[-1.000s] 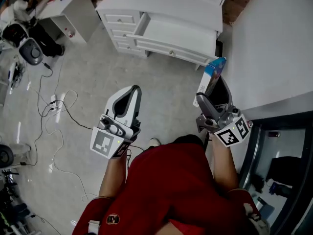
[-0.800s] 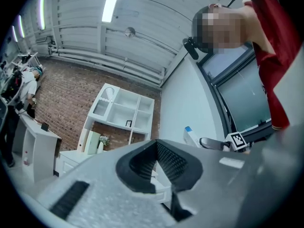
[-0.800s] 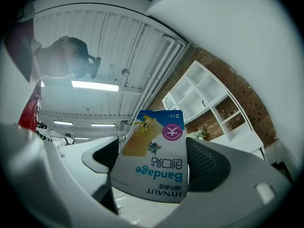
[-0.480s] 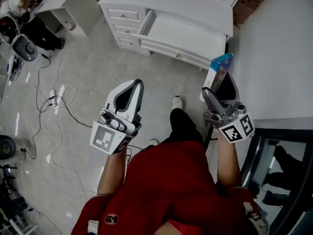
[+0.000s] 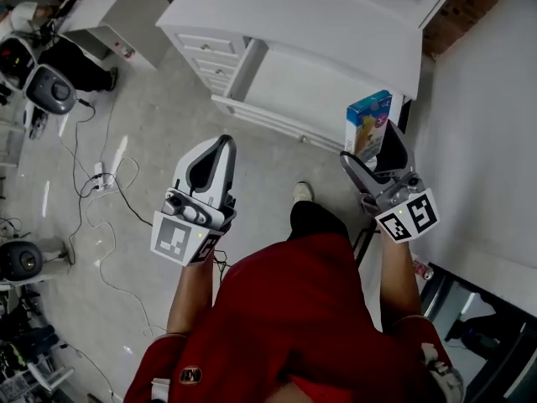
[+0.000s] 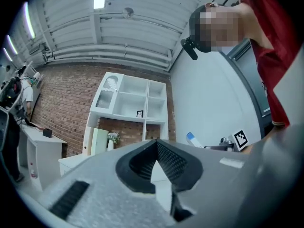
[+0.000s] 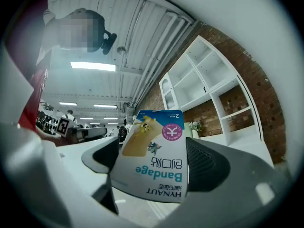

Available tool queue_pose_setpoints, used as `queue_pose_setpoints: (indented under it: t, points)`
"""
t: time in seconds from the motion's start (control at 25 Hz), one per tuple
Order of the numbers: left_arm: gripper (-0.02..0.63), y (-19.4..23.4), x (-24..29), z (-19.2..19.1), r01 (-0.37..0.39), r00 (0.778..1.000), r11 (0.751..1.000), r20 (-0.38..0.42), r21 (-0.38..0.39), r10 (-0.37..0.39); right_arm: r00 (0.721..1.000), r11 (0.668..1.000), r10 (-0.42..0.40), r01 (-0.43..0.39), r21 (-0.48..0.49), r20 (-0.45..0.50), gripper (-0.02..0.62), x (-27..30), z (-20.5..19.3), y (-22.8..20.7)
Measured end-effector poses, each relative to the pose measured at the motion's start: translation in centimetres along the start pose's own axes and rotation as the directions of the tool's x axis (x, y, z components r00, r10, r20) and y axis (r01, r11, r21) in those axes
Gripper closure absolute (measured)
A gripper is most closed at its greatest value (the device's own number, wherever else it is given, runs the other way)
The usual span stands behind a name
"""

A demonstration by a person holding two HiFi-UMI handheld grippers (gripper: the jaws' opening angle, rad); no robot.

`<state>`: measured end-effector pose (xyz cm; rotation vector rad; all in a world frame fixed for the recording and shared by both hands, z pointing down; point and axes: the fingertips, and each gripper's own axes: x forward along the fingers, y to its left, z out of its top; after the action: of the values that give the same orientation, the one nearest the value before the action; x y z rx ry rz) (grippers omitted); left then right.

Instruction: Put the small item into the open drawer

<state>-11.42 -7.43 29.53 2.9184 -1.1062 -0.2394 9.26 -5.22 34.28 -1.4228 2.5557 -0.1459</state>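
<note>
The small item is a blue and white bandage box (image 5: 369, 122), held upright in my right gripper (image 5: 374, 151), which is shut on it. In the right gripper view the box (image 7: 154, 160) fills the gap between the jaws of my right gripper (image 7: 153, 177). The open drawer (image 5: 310, 86) of the white dresser (image 5: 336, 15) lies just ahead, and the box hangs near its front right corner. My left gripper (image 5: 220, 144) is shut with nothing in it, over the floor in front of the drawer's left end. In the left gripper view, that gripper (image 6: 156, 142) has its tips touching.
Smaller shut drawers (image 5: 205, 61) stand left of the open one. A white wall panel (image 5: 487, 141) rises at the right. Cables (image 5: 92, 183) and a grey fan (image 5: 50, 89) lie on the floor at the left. The person's shoe (image 5: 302, 193) is below the drawer. A white shelf unit (image 6: 130, 99) stands above the dresser.
The person has stepped toward the dresser. Both grippers are now closer to the open drawer, and the bandage box has come up to its front right corner. Neither grip has changed.
</note>
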Motion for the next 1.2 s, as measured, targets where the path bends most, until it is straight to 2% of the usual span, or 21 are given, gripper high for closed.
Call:
queue_pose_setpoints:
  t: [0.2,0.52,0.6,0.76,1.0,1.2]
  points:
    - [0.604,4.2,8.2,-1.7,-0.071,0.997,0.997,-0.018,0.002,0.071,0.990,0.997,0.067,-0.071,-0.028,-0.128,0.144,6.0,-2.9,-7.3]
    - [0.604,3.6,10.1,-1.6,-0.129,0.990,0.992,-0.047,0.004,0.129,0.950,0.992,0.113,-0.123,-0.014,-0.292,0.144,5.9,-6.7,-9.8]
    - [0.604,5.0,10.7,-2.1,-0.128,0.990,0.992,-0.052,0.004,0.128,0.934,0.991,0.118,-0.130,-0.014,-0.338,0.144,7.4,-8.6,-10.4]
    - [0.604,9.6,11.7,-4.3,-0.122,0.990,0.993,-0.072,-0.007,0.121,0.891,0.990,0.114,-0.137,-0.021,-0.440,0.144,11.6,-14.1,-11.9]
    - [0.604,11.4,11.9,-4.8,-0.131,0.987,0.991,-0.096,-0.022,0.128,0.810,0.992,0.086,-0.121,-0.021,-0.580,0.144,12.9,-20.6,-14.3]
    - [0.604,13.0,11.2,-5.9,-0.158,0.979,0.987,-0.133,-0.007,0.155,0.727,0.996,0.065,-0.093,-0.005,-0.683,0.144,13.2,-26.3,-16.3]
